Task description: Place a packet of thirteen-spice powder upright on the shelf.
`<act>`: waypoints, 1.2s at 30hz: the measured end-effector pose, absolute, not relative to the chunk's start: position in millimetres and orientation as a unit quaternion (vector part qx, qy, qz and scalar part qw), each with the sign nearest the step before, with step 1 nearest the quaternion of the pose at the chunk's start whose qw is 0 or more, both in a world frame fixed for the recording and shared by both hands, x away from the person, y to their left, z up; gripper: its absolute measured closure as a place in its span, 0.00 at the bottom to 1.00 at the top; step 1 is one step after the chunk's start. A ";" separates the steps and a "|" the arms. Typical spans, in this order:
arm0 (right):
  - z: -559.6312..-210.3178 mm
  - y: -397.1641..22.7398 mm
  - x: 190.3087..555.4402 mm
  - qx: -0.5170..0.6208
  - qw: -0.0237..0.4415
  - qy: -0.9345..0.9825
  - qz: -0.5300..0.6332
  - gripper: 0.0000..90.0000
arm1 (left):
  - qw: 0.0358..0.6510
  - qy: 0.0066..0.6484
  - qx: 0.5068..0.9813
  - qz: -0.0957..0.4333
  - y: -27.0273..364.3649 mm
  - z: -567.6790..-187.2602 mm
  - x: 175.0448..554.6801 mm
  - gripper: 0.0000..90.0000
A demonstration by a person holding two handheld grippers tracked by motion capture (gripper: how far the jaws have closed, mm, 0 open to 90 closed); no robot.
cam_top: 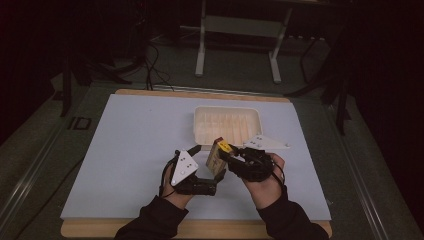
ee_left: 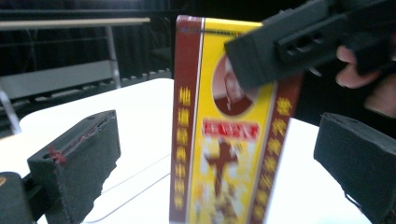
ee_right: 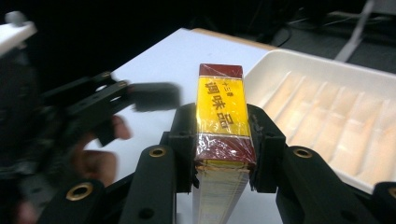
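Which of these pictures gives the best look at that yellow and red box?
The left gripper view: the box stands upright, its printed front facing the camera, though blurred. The right gripper view shows its top end, clamped in the right tool. The high view shows it small, near the white tray.

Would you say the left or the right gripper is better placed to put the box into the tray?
Right, probably: the right gripper is shut on the box, beside the tray; the left gripper is open.

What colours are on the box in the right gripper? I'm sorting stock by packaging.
Yellow with dark red borders and ends on the box, clearest in the right gripper view.
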State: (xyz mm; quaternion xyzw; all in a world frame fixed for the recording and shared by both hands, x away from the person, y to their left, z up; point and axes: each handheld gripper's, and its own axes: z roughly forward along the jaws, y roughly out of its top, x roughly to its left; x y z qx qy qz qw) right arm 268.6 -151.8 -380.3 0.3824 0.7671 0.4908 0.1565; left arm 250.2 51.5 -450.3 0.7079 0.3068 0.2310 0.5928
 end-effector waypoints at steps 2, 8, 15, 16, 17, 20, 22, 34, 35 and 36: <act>-378.4 -153.4 272.7 0.388 0.164 0.763 0.491 0.75 | 0.588 0.311 0.710 0.232 55.8 -449.4 248.9 0.01; -368.8 -155.7 284.5 0.398 0.208 0.743 0.497 0.75 | 0.573 0.326 0.717 0.227 70.3 -451.6 242.8 0.01; -356.1 -154.8 296.8 0.408 0.247 0.722 0.502 0.75 | 0.552 0.339 0.728 0.225 79.6 -457.8 230.9 0.01; -354.4 -154.6 298.7 0.411 0.253 0.719 0.501 0.75 | 0.544 0.336 0.735 0.225 82.1 -459.3 226.1 0.01; -354.4 -154.6 298.7 0.411 0.253 0.719 0.501 0.75 | 0.544 0.336 0.735 0.225 82.1 -459.3 226.1 0.01; -348.6 -152.4 306.5 0.421 0.277 0.704 0.501 0.75 | 0.540 0.340 0.736 0.226 85.4 -462.4 220.2 0.01; -347.7 -151.3 308.4 0.424 0.283 0.699 0.501 0.75 | 0.536 0.343 0.738 0.225 87.4 -465.4 218.1 0.01; -342.7 -140.5 338.4 0.474 0.350 0.643 0.490 0.75 | 0.527 0.353 0.739 0.228 91.6 -479.2 215.7 0.01; -343.0 -140.8 340.9 0.479 0.353 0.637 0.491 0.75 | 0.528 0.353 0.738 0.228 91.8 -479.5 215.5 0.01; -343.4 -140.6 342.6 0.480 0.358 0.634 0.490 0.75 | 0.531 0.353 0.736 0.228 92.0 -479.7 215.6 0.01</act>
